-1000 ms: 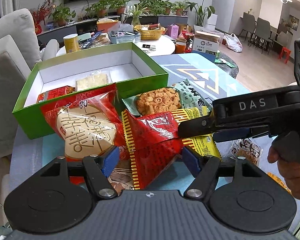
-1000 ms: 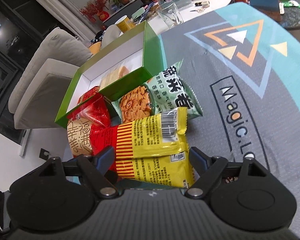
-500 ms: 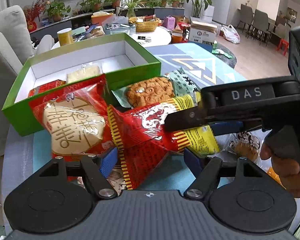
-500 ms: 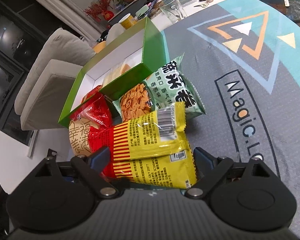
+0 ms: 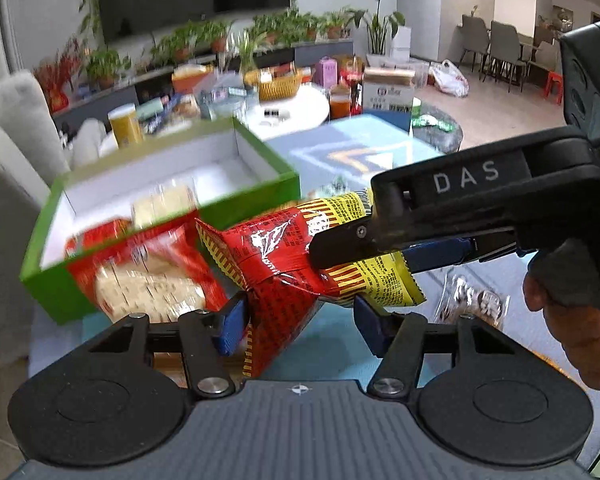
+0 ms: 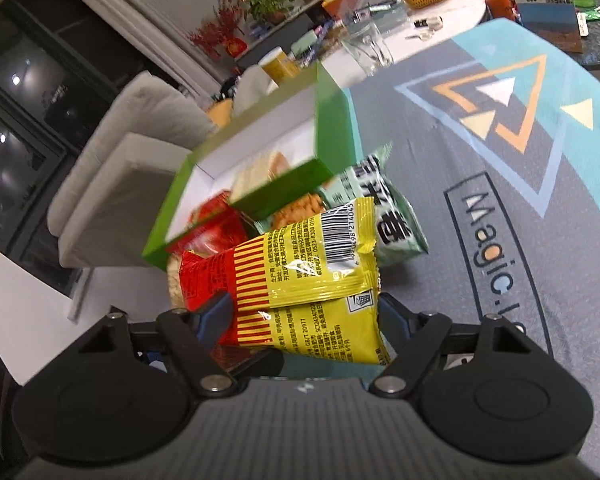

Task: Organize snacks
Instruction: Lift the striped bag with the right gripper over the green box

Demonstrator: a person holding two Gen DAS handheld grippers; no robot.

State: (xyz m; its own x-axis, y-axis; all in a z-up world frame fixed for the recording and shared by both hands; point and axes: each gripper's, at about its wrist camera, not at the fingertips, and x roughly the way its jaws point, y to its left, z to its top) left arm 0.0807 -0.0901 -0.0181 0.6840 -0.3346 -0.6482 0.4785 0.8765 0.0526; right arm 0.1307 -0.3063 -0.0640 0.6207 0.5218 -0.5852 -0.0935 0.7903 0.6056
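Two stacked red and yellow snack packets [image 6: 300,264] hang above the table, and my right gripper [image 6: 302,314] is shut on their sides, its jaws still closing. In the left wrist view that right gripper [image 5: 324,258] comes in from the right, held by a hand [image 5: 572,320]. A red end of the packets [image 5: 280,280] droops between the fingers of my left gripper [image 5: 300,322]. Its jaws are closing; the left pad touches the wrapper and the right pad stands apart. The green box [image 5: 252,196] with a white inside sits behind and holds a few snacks.
A red packet with a round cracker [image 5: 148,284] leans on the box's front. A green packet [image 6: 396,220] lies beside the box [image 6: 332,120]. A clear packet [image 5: 472,304] lies to the right. A patterned cloth [image 6: 540,240] covers the table; a sofa [image 6: 120,168] stands at the left.
My right gripper closed on the red and yellow packets and raised them off the pile. My left gripper's jaws narrowed around their red end, and it rose a little.
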